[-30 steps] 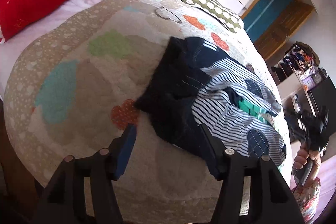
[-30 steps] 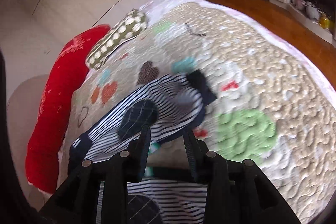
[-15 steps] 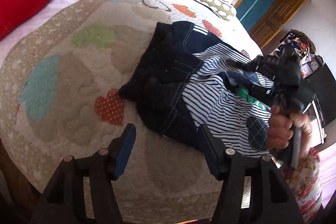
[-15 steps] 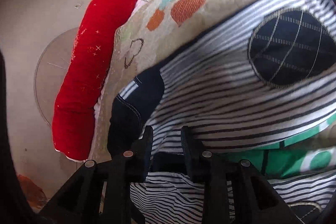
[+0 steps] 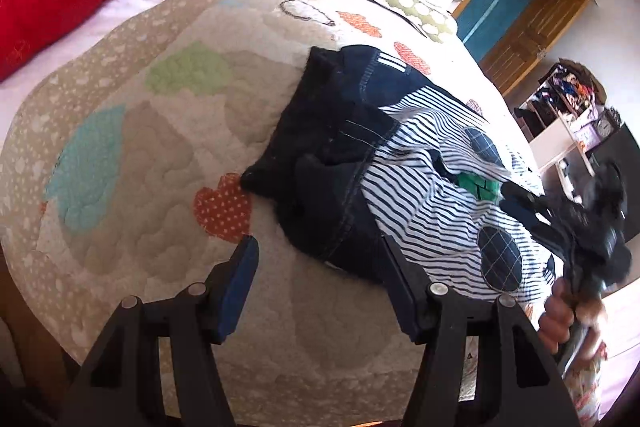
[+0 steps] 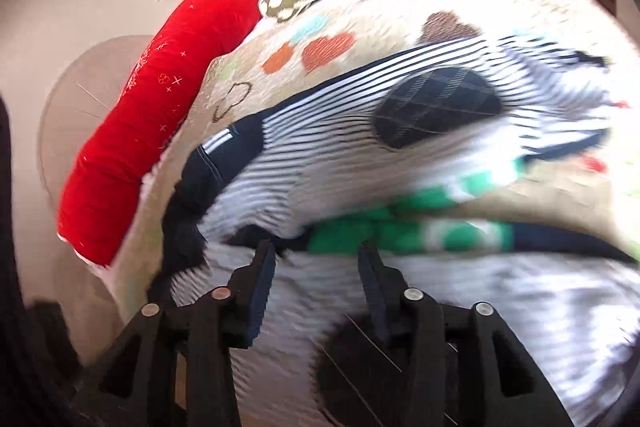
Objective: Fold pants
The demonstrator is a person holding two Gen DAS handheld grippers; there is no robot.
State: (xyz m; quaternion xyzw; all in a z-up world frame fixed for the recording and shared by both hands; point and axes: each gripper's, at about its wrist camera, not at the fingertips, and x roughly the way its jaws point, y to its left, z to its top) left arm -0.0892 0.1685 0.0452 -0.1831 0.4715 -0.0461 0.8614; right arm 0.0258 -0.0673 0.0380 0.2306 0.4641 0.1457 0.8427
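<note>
Left wrist view: the left claw (image 5: 316,275) hangs half open and empty over the quilt (image 5: 132,155), the striped pants (image 5: 416,187) just ahead and right of it.

Right wrist view: the right claw (image 6: 316,267) is opening, nothing pinched, with the pants directly beneath. Best to let the cloth settle flat before regripping.
</note>
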